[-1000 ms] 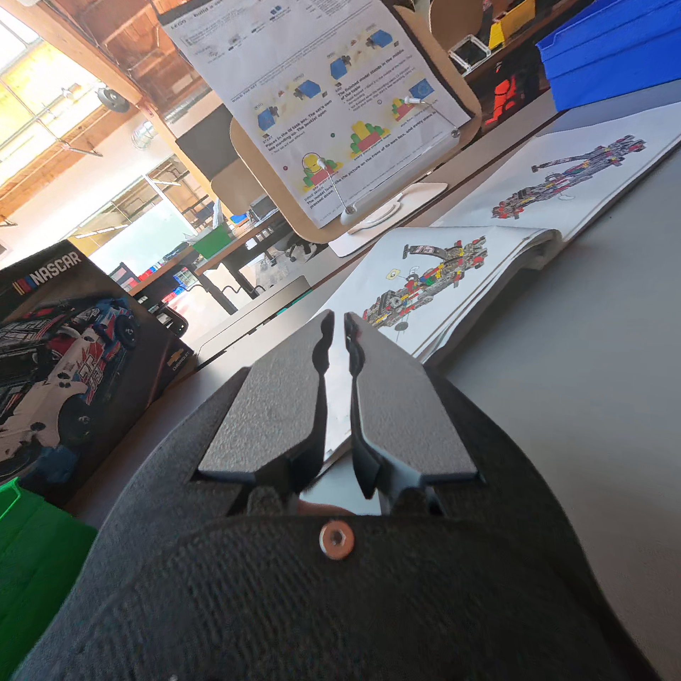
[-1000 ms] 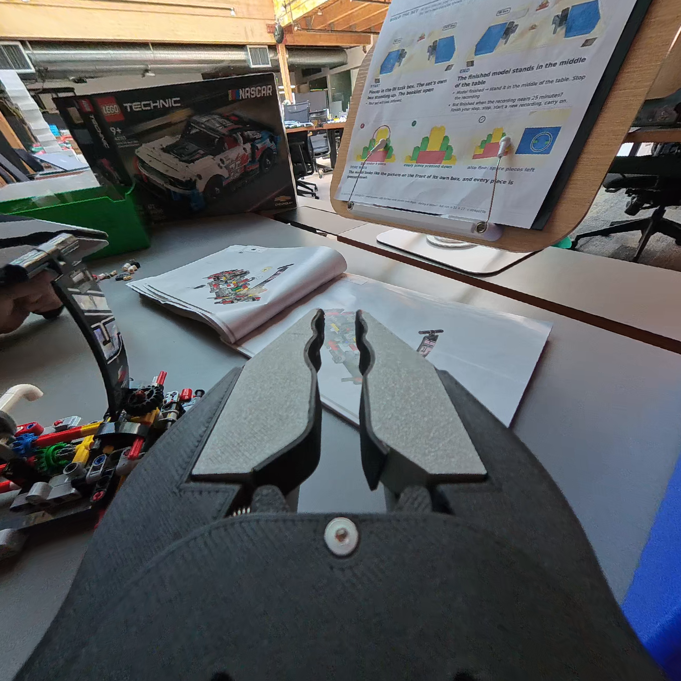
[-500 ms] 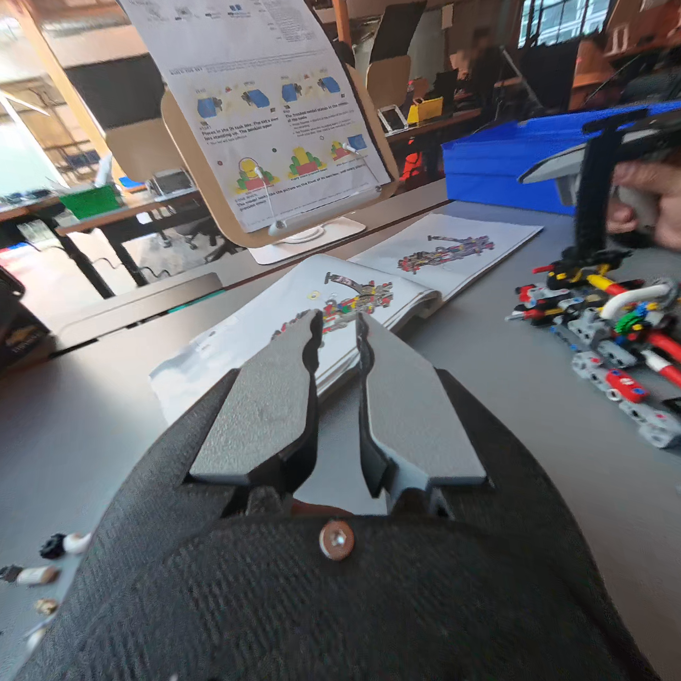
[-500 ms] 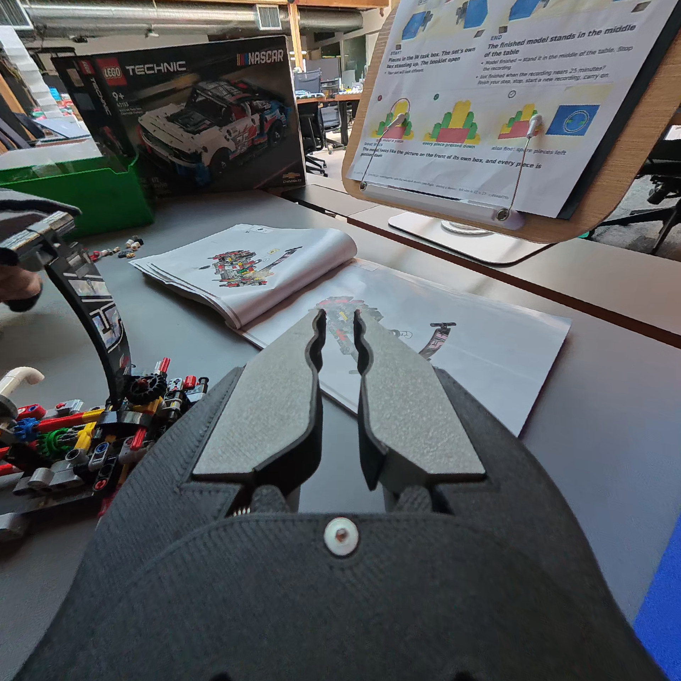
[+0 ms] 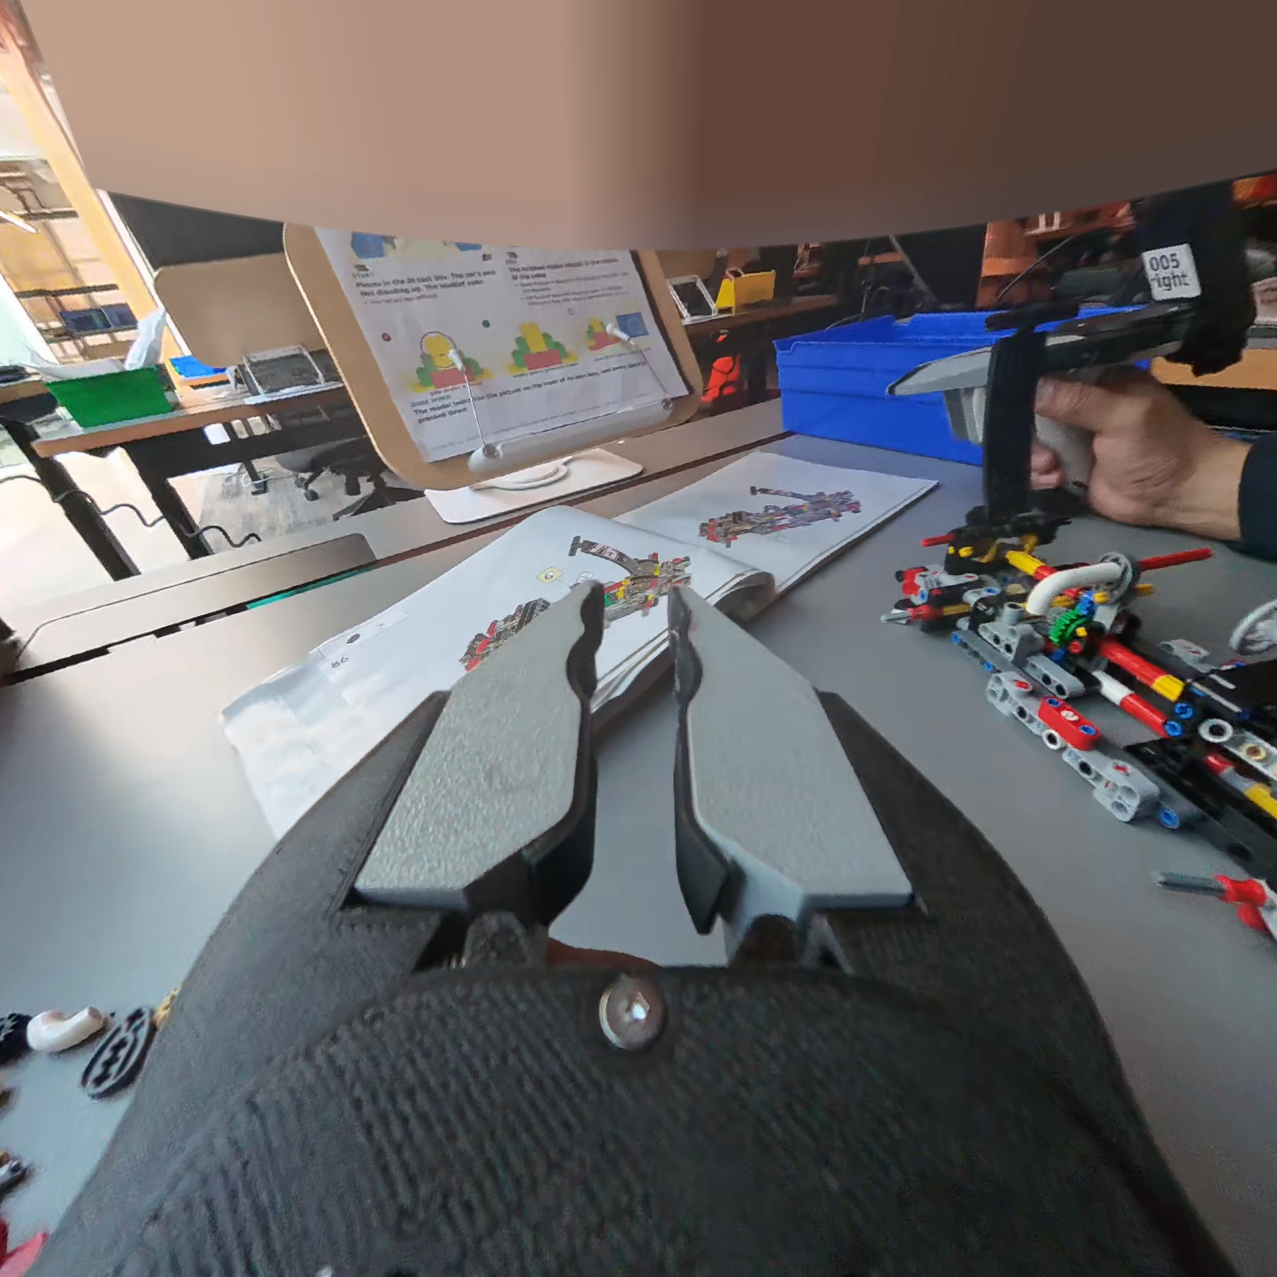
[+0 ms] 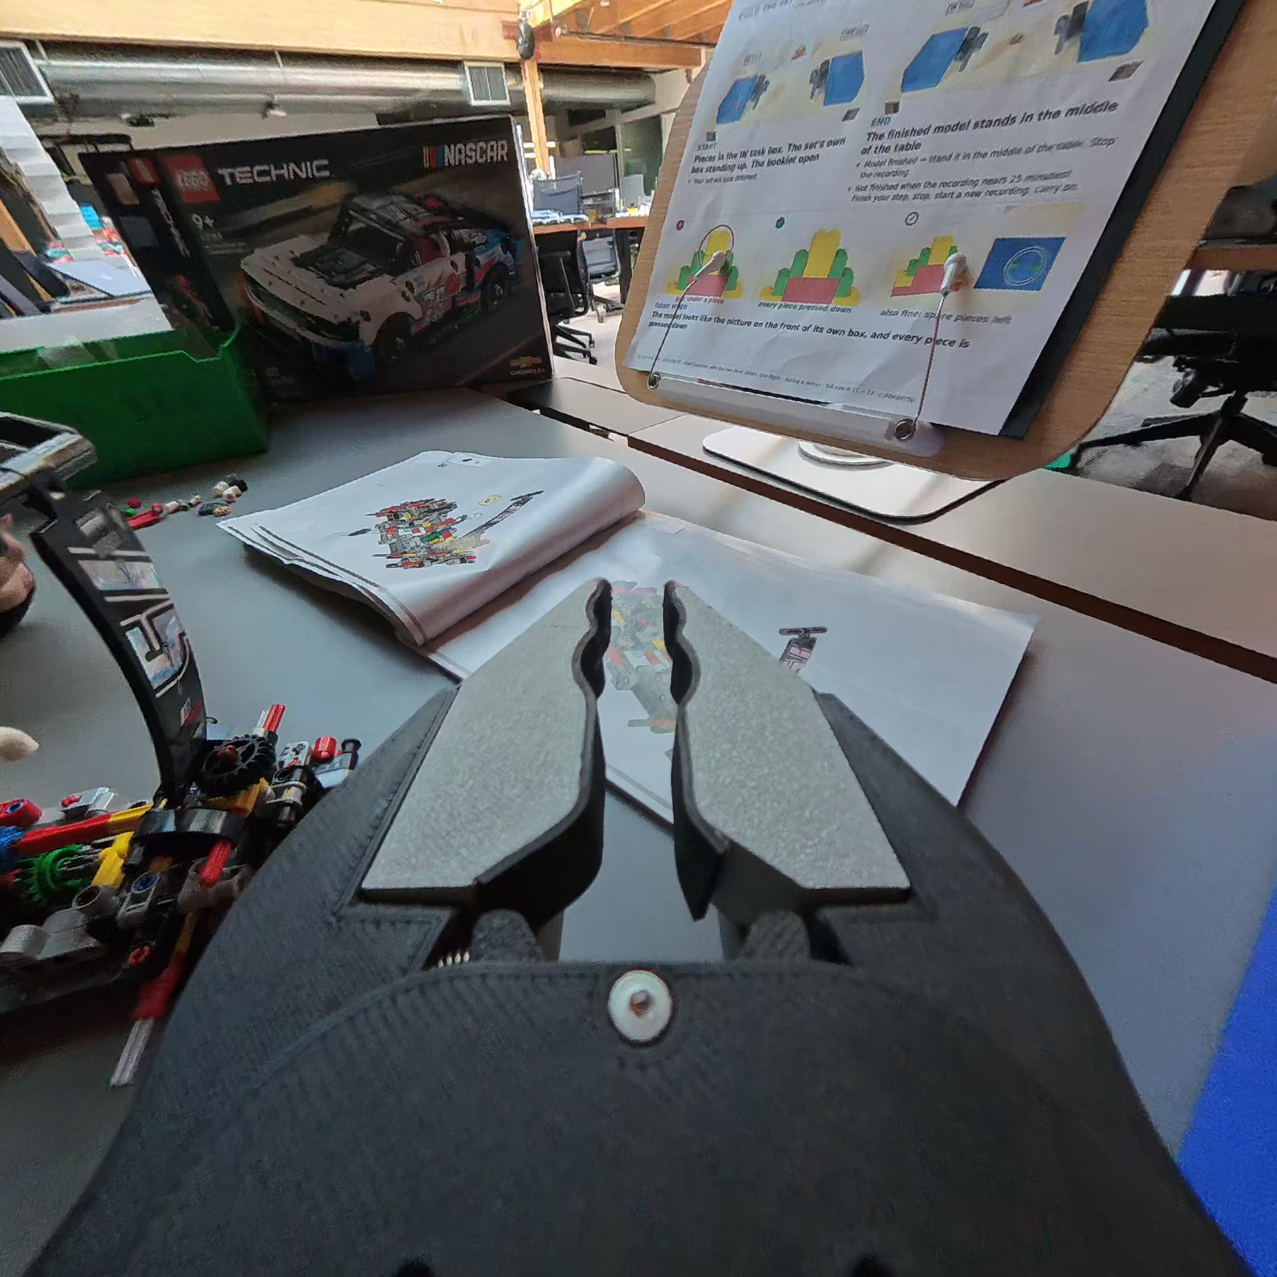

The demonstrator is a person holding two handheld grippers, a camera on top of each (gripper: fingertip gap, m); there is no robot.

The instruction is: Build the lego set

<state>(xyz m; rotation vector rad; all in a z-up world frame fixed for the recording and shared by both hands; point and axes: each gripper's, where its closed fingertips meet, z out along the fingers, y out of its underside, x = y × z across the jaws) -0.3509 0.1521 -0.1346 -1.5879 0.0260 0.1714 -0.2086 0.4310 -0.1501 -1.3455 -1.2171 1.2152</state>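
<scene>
The partly built brick car chassis (image 5: 1078, 642) lies on the grey table (image 5: 864, 725), right of the open instruction booklet (image 5: 442, 636). Left gripper (image 5: 634, 600) and right gripper (image 6: 636, 596) hover over the booklet's pages, jaws slightly parted, holding nothing.

Logos and lettering stand on the dark car box (image 6: 332, 256), and lines of print on the sheet (image 6: 864, 207) clipped to the wooden stand (image 6: 1202, 159). The open booklet (image 5: 414, 642) bears small numbers, and a white sticker (image 5: 1168, 273) carries short print.
</scene>
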